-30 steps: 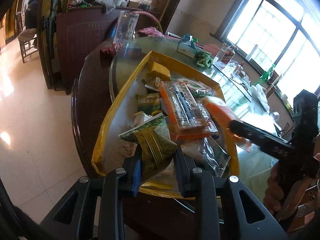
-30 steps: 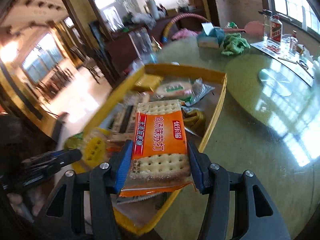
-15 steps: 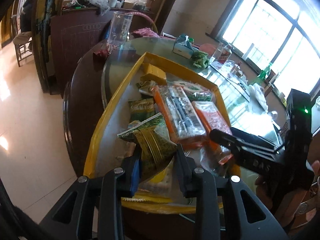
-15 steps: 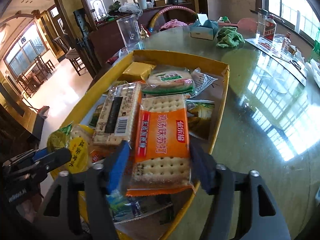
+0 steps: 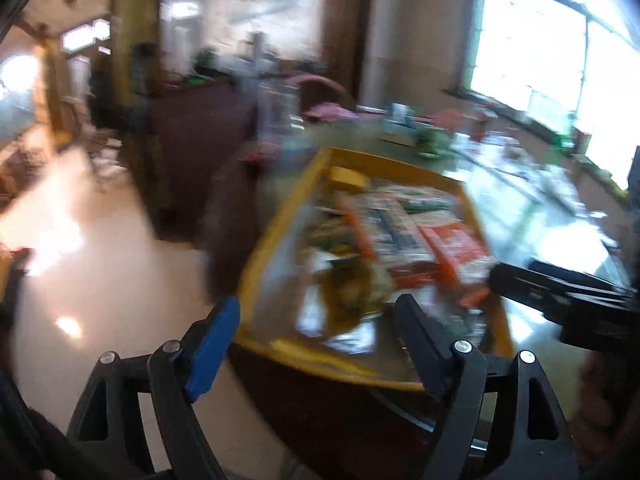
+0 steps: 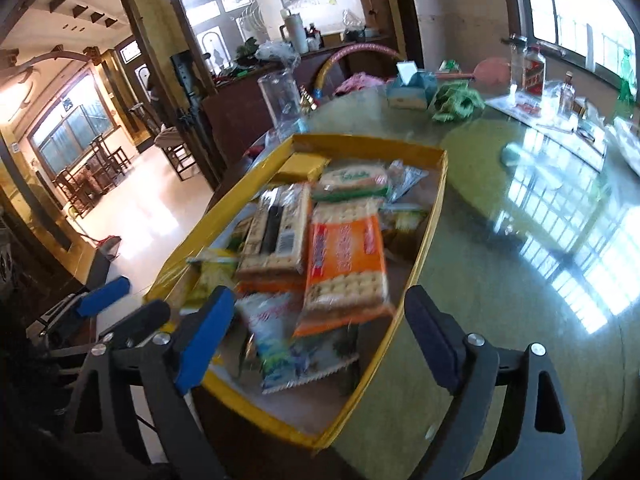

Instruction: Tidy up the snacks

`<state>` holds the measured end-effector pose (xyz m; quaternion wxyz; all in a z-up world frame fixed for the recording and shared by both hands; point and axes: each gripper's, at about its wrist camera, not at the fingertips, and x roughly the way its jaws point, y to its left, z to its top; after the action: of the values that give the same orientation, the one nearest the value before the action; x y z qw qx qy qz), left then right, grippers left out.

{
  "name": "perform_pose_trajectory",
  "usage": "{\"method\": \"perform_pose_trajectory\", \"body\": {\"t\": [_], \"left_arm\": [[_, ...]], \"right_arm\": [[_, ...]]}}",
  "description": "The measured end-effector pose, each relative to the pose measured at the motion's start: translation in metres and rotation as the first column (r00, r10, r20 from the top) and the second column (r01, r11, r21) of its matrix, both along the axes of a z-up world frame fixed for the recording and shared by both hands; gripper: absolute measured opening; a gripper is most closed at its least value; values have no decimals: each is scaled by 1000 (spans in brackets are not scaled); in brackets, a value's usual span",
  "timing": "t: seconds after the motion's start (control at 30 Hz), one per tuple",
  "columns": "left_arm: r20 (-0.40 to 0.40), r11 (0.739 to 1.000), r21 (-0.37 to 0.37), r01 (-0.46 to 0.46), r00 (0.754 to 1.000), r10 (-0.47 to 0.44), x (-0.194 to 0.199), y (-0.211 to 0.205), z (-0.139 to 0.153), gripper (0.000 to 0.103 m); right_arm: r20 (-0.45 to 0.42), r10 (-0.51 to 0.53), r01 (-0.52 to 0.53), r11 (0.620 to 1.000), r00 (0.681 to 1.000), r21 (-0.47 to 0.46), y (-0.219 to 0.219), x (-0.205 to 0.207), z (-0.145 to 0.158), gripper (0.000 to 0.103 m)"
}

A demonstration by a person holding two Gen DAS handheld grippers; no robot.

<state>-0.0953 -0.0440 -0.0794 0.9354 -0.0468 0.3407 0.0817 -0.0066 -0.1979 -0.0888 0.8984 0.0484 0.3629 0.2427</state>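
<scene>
A yellow tray [image 6: 434,216] on the glass table holds several snack packets. An orange cracker pack [image 6: 346,264] lies in it beside a second cracker pack [image 6: 278,236]; a green and yellow packet [image 5: 352,292] lies near the tray's near end. My right gripper [image 6: 316,334] is open and empty just above the tray's near end. My left gripper [image 5: 316,336] is open and empty at the tray's near left corner; its view is motion-blurred. The right gripper shows in the left wrist view [image 5: 560,296], and the left gripper's fingers [image 6: 104,300] show in the right wrist view.
The round glass-topped table [image 6: 520,280] carries a tissue box [image 6: 412,88], a green cloth [image 6: 456,100], bottles [image 6: 532,68] and a clear jug [image 6: 280,96] beyond the tray. A dark sideboard [image 6: 248,96] and tiled floor [image 6: 136,216] lie to the left.
Both grippers opened. The left let go of the green and yellow packet, the right let go of the orange cracker pack; both packets now lie in the tray. Both grippers drew back.
</scene>
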Motion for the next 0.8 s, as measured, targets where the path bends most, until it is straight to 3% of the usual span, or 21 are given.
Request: {"method": "perform_pose_trajectory", "body": {"t": [0.13, 0.3, 0.57, 0.8], "left_arm": [[9, 998, 61, -34, 999, 33, -16, -7, 10, 80], [-4, 974, 226, -32, 999, 33, -30, -29, 20, 80], [26, 972, 232, -28, 999, 22, -57, -40, 31, 80], [56, 971, 237, -35, 998, 23, -71, -39, 37, 80]], "right_arm": [[-70, 41, -35, 995, 997, 92, -7, -10, -1, 88], [-18, 23, -21, 995, 1000, 97, -10, -42, 11, 88], [77, -42, 41, 999, 996, 22, -10, -82, 27, 88], [113, -76, 73, 997, 991, 28, -15, -98, 37, 88]]}}
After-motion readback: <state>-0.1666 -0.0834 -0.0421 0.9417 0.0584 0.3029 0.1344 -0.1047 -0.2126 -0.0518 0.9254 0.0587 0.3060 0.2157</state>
